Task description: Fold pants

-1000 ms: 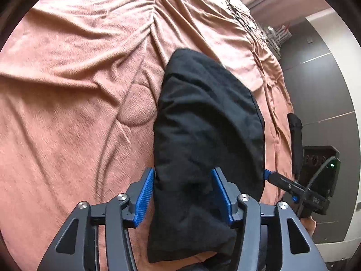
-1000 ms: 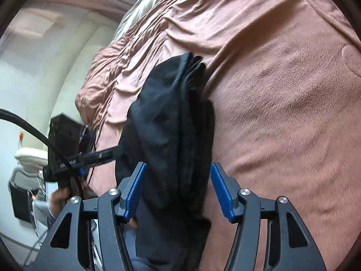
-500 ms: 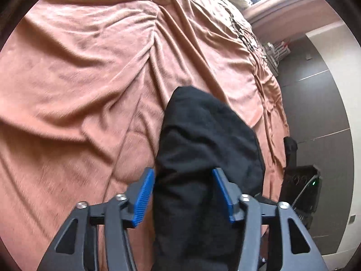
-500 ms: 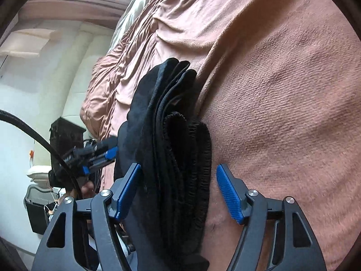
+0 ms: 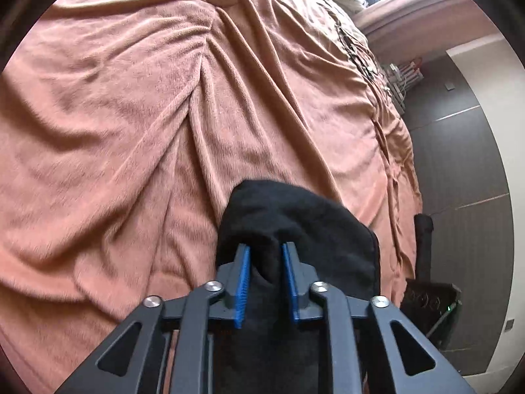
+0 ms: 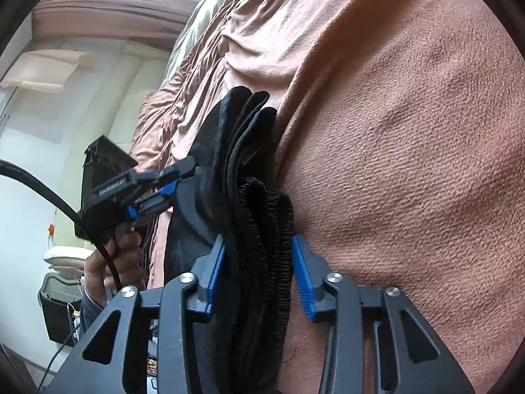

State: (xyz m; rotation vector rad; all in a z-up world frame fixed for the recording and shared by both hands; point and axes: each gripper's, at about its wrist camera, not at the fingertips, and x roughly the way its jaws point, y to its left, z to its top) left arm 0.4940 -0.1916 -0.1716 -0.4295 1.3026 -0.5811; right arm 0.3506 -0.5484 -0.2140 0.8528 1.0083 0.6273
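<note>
On the bed (image 5: 137, 105): folded black pants (image 5: 305, 216) near its edge.
Left claw (image 5: 265, 262): closing, pinching pants.
Right claw (image 6: 259, 262): closing around waistband; contact unclear.
Hidden: pants' near end.

- Wrinkled pink blanket (image 5: 137, 105) covering the bed, filling most of both views.
- Dark grey wall (image 5: 459, 164) at three o'clock, left view.
- Black bin (image 6: 57, 315) at eight o'clock, right view.
- Pale curtain (image 6: 42, 72) at ten o'clock.
</note>
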